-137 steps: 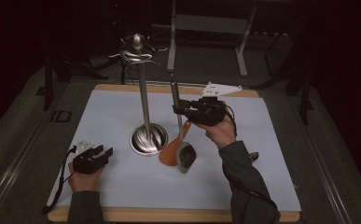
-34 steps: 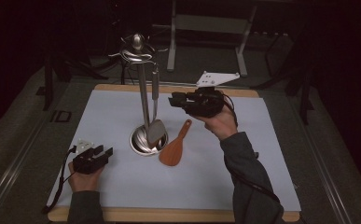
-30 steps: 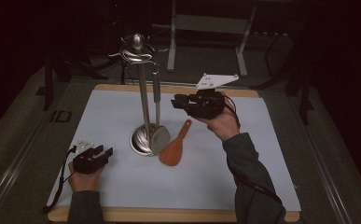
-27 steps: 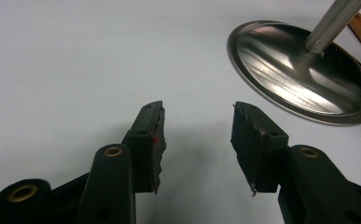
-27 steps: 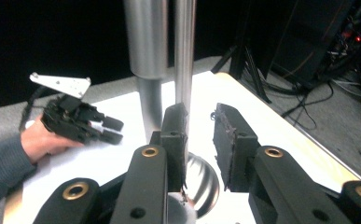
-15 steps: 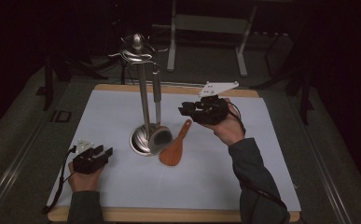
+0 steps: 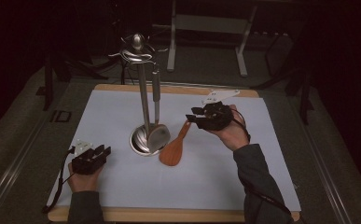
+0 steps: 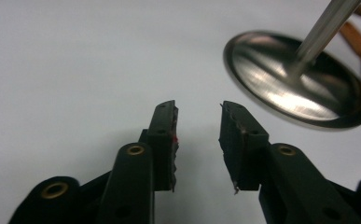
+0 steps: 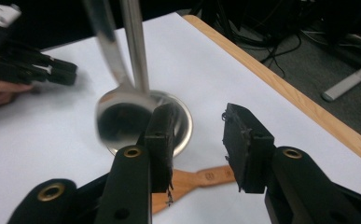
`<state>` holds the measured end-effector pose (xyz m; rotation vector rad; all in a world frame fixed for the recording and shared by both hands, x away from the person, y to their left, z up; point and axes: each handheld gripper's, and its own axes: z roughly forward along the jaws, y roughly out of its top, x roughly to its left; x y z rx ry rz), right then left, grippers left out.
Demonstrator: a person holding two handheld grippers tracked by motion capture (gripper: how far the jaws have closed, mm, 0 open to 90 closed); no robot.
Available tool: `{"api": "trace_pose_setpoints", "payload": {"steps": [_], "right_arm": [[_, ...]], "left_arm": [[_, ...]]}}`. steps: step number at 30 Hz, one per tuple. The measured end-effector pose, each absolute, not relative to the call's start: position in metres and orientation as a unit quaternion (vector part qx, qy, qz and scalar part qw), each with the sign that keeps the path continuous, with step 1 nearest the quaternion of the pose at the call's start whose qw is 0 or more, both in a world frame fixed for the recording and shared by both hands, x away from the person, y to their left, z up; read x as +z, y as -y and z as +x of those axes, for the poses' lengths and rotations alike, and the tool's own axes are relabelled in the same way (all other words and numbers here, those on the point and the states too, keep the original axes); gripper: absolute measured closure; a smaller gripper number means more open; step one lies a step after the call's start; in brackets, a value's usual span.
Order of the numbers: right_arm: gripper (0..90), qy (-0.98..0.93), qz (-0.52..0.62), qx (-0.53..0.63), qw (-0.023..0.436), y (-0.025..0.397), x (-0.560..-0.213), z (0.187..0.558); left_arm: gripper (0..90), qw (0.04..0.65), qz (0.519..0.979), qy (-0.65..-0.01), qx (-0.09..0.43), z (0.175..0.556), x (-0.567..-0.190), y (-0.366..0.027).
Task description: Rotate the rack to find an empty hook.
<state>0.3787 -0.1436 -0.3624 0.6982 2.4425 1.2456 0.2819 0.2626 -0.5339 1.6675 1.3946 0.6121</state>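
Note:
A steel utensil stand [image 7: 143,93] rises from a round base [image 7: 140,140] on the white mat. A metal ladle [image 7: 157,126] hangs from its top hooks, bowl low beside the base; it looks blurred in the right gripper view [image 9: 117,119]. A wooden spatula [image 7: 174,148] lies flat just right of the base. My right gripper [image 7: 195,115] hovers open above the spatula's handle [image 9: 201,178], holding nothing. My left gripper [image 7: 102,150] rests open on the mat at the front left, with the stand's base [image 8: 295,84] ahead of its jaws.
The white mat [image 7: 122,186] covers a wooden table with its edge showing at the back [image 7: 178,89]. Beyond it stand a metal frame's legs [image 7: 206,28] and cables on a dark floor.
My right gripper carried the ladle up to the stand, let it go on a hook, and drew back to the right. The ladle still swings. The left gripper stayed put.

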Motion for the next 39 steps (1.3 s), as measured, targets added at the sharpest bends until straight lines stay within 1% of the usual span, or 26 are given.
{"api": "trace_pose_setpoints", "payload": {"steps": [5, 6, 11, 12, 17, 22, 24, 26, 39], "right_arm": [[61.4, -0.851, 0.254, 0.432, 0.158, 0.151, -0.365, 0.381], [61.4, -0.851, 0.255, 0.431, 0.157, 0.152, -0.365, 0.381], [61.1, -0.848, 0.258, 0.438, 0.148, 0.157, -0.367, 0.382], [61.1, -0.848, 0.26, 0.438, 0.149, 0.158, -0.367, 0.382], [60.7, -0.853, 0.265, 0.423, 0.153, 0.159, -0.372, 0.38], [59.3, -0.86, 0.265, 0.409, 0.15, 0.158, -0.379, 0.381], [59.0, -0.863, 0.265, 0.403, 0.15, 0.157, -0.382, 0.381], [58.2, -0.87, 0.266, 0.385, 0.154, 0.156, -0.387, 0.381], [55.8, -0.888, 0.274, 0.341, 0.144, 0.155, -0.411, 0.381]], "left_arm": [[72.6, 0.45, 0.659, -0.54, 0.267, 0.272, -0.517, -0.258], [75.0, 0.453, 0.655, -0.534, 0.283, 0.269, -0.51, -0.255], [88.7, 0.486, 0.644, -0.51, 0.299, 0.258, -0.483, -0.246], [89.6, 0.493, 0.641, -0.506, 0.301, 0.257, -0.477, -0.244], [89.8, 0.507, 0.641, -0.483, 0.315, 0.252, -0.449, -0.234], [89.8, 0.542, 0.625, -0.466, 0.313, 0.25, -0.422, -0.224], [89.8, 0.548, 0.622, -0.464, 0.312, 0.25, -0.419, -0.224], [89.8, 0.568, 0.611, -0.457, 0.31, 0.249, -0.403, -0.222], [89.8, 0.606, 0.594, -0.407, 0.34, 0.254, -0.353, -0.2]]}}
